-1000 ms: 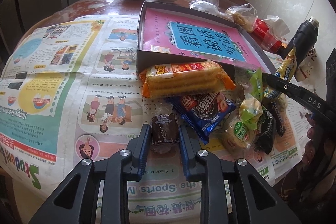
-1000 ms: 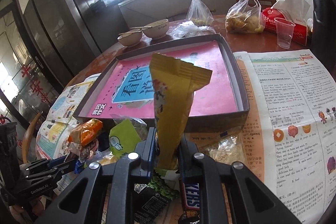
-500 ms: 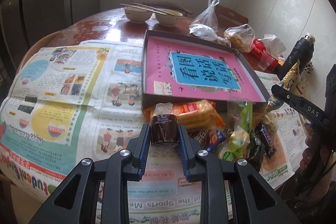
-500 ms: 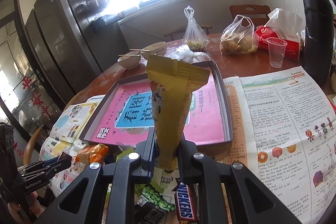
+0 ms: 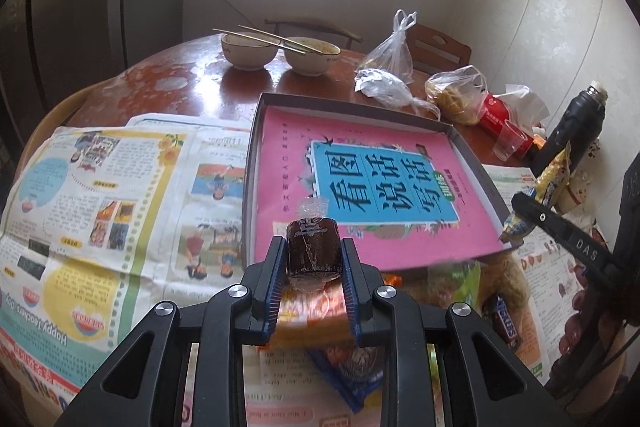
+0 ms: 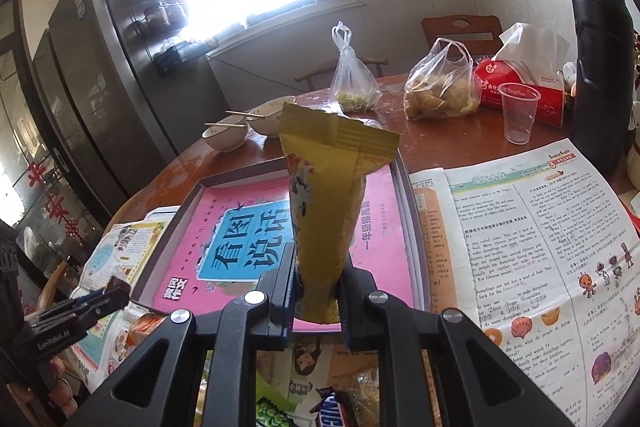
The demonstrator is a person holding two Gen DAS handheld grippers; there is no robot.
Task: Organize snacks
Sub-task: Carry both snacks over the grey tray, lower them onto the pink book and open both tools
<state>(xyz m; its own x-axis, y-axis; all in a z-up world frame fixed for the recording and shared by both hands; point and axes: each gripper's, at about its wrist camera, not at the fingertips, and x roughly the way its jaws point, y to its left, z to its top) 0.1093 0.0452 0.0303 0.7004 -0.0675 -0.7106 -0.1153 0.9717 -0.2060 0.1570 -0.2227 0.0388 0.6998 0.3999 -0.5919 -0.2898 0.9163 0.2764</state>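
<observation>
A small brown cake (image 5: 313, 246) in clear wrap is clamped across its sides by the left gripper (image 5: 313, 269), above the near edge of the tray (image 5: 471, 147) with the pink book (image 5: 280, 163) in it. The cake is judged light and soft, easily crushed, and its film slippery, so a gentle hold on the body rather than the twisted wrap end is advised. A tall yellow snack bag (image 6: 324, 211) is pinched at its lower end by the right gripper (image 6: 318, 291) and stands upright over the same tray edge; it is judged light, crinkly and yielding, likely to sway from so low a hold. Both grippers are angled downward toward the tray from above the snack pile (image 5: 496, 311) on the newspaper (image 5: 100, 187).
</observation>
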